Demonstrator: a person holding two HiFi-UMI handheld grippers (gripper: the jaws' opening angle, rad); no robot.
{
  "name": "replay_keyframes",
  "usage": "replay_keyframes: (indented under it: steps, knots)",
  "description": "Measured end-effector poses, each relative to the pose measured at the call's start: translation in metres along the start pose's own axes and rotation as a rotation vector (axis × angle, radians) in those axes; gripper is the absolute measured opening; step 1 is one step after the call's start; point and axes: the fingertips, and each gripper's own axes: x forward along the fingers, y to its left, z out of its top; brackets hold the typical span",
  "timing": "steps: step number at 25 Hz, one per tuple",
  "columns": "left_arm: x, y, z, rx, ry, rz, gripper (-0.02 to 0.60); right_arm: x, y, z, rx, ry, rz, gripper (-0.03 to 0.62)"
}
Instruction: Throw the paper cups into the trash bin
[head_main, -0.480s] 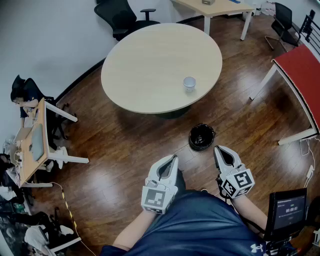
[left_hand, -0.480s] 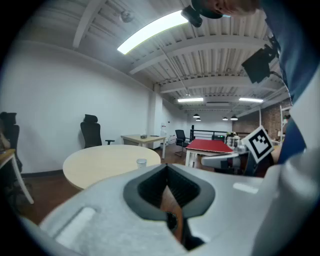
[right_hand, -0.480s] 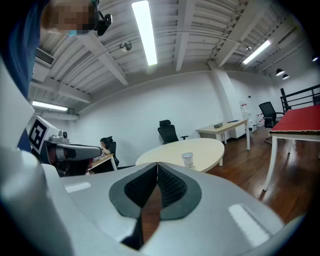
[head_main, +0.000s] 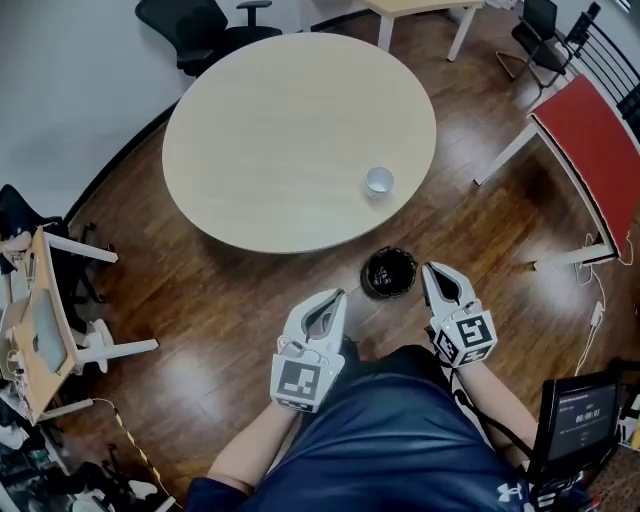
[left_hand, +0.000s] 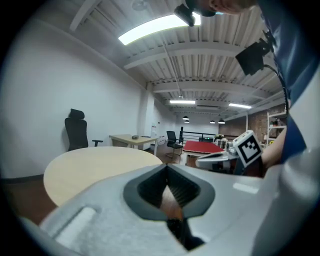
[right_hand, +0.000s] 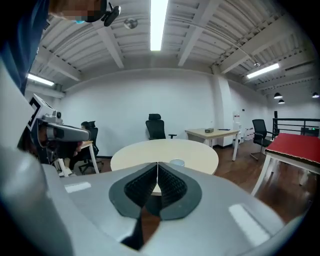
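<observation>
Cup (head_main: 379, 181) stands upright on the table (head_main: 270, 130), right of centre; nearer, left gripper (head_main: 338, 296) has jaws closed and empty, bin (head_main: 388, 273) sits on the floor, and right gripper (head_main: 430, 270) has jaws closed and empty.

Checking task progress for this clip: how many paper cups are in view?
1. The paper cup stands upright on the round table, near the edge facing the black trash bin on the floor. Cups inside the bin may be hidden.
</observation>
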Motion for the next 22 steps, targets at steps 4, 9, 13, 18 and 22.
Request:
replay_keyframes:
  steps: [4, 9, 13, 18, 22]
  knots:
    - [0.014, 0.023, -0.012, 0.021, -0.013, 0.039, 0.003, 0.024, -0.013, -0.014, -0.002, 0.037, -0.018, 0.012]
    - [0.033, 0.051, -0.028, -0.053, 0.048, 0.122, 0.005, 0.064, -0.024, -0.033, 0.03, 0.073, 0.007, 0.056]
    - [0.034, 0.055, -0.036, -0.094, 0.116, 0.151, 0.162, 0.093, -0.03, -0.051, 0.033, 0.122, 0.041, 0.198]
    - [0.033, 0.056, -0.037, -0.089, 0.148, 0.179, 0.209, 0.138, -0.049, -0.075, -0.011, 0.169, 0.053, 0.304]
    - [0.032, 0.053, -0.046, -0.09, 0.197, 0.194, 0.219, 0.172, -0.058, -0.096, -0.052, 0.203, 0.064, 0.332]
